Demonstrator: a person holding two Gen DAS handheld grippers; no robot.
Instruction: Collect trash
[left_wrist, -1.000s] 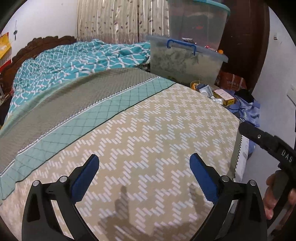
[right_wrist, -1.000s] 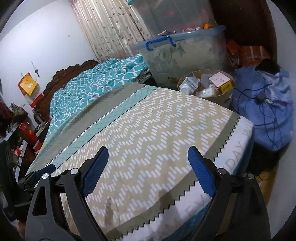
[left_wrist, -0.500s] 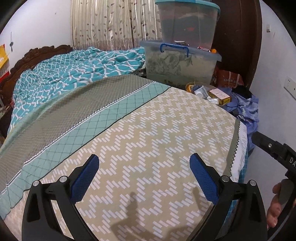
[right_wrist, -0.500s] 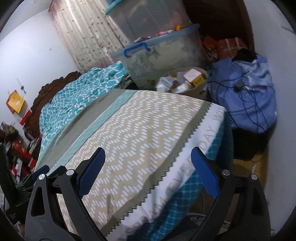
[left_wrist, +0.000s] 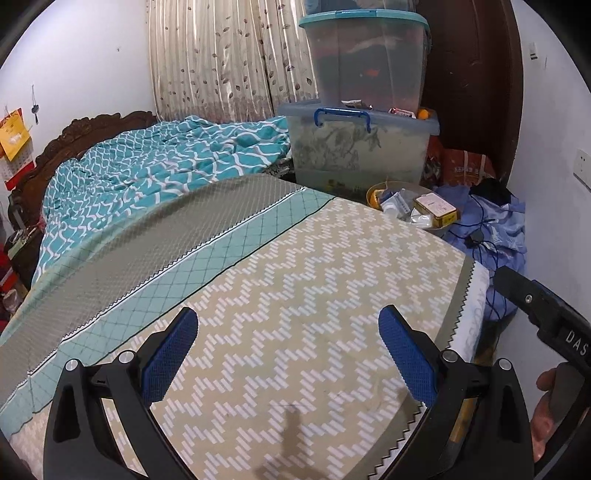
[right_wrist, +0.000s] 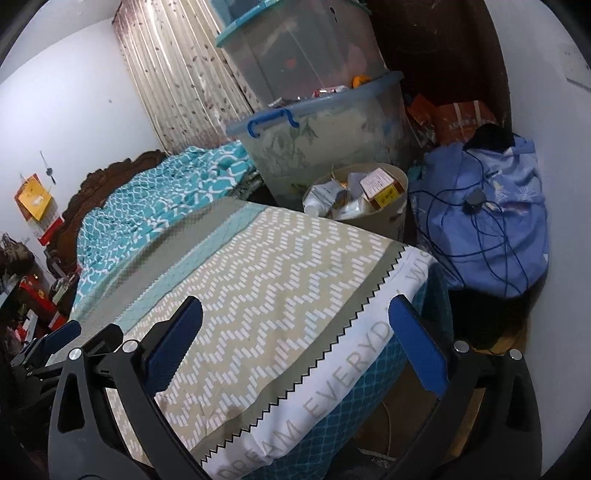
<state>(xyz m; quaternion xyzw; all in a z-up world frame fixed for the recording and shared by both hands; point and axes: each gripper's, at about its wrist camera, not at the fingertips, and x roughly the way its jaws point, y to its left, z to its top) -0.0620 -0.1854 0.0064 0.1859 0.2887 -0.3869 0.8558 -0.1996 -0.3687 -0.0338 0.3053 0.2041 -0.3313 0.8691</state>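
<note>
Both claws, left (left_wrist: 288, 354) & right (right_wrist: 295, 339), gape wide (nothing held) over bed (left_wrist: 314, 280).

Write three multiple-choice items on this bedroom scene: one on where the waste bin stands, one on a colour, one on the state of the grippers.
1. Where does the waste bin stand?
A. On the bed
B. On the floor past the bed's far corner, in front of the lower storage box
C. On top of the stacked boxes

2. What colour is the handle on the lower storage box?
A. Blue
B. Red
C. Yellow

3. What state are the left gripper and right gripper in?
A. Both shut on trash
B. One open, one shut
C. Both open, holding nothing

Answers:
1 B, the bin sits low between the bed and the box.
2 A, the clip handle is bright blue.
3 C, each pair of pads stands wide apart with only bedspread between.
</note>
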